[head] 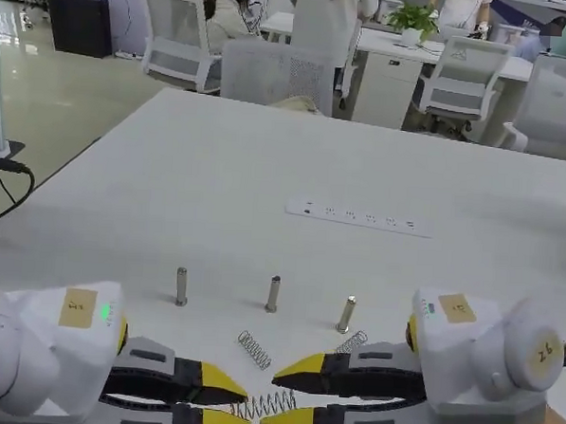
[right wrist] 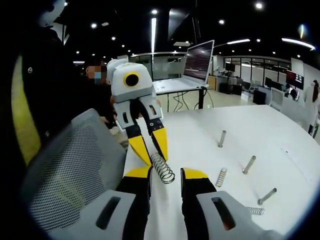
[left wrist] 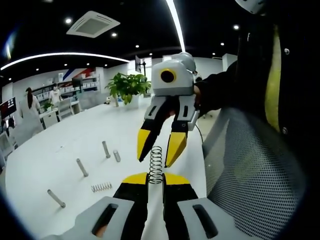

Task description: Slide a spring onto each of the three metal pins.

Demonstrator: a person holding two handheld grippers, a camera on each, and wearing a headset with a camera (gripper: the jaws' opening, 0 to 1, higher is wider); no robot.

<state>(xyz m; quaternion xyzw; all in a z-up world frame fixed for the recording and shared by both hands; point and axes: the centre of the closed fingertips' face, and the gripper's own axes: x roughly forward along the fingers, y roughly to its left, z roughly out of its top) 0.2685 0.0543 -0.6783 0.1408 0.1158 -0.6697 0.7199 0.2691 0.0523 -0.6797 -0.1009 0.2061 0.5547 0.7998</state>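
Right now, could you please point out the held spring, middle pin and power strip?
held spring (left wrist: 156, 165), left gripper view, middle coils.
middle pin (head: 273, 294), head view, shaft.
power strip (head: 359, 217), head view, top face.

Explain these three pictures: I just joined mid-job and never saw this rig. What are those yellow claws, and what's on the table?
No robot: a person holds a two-jaw gripper in each hand. One picture is from a headset camera, two from cameras on the grippers. On the white table stand three bare pins, with two loose springs beside them and a power strip. The left gripper is shut on a third spring; the right gripper is open around its other end.
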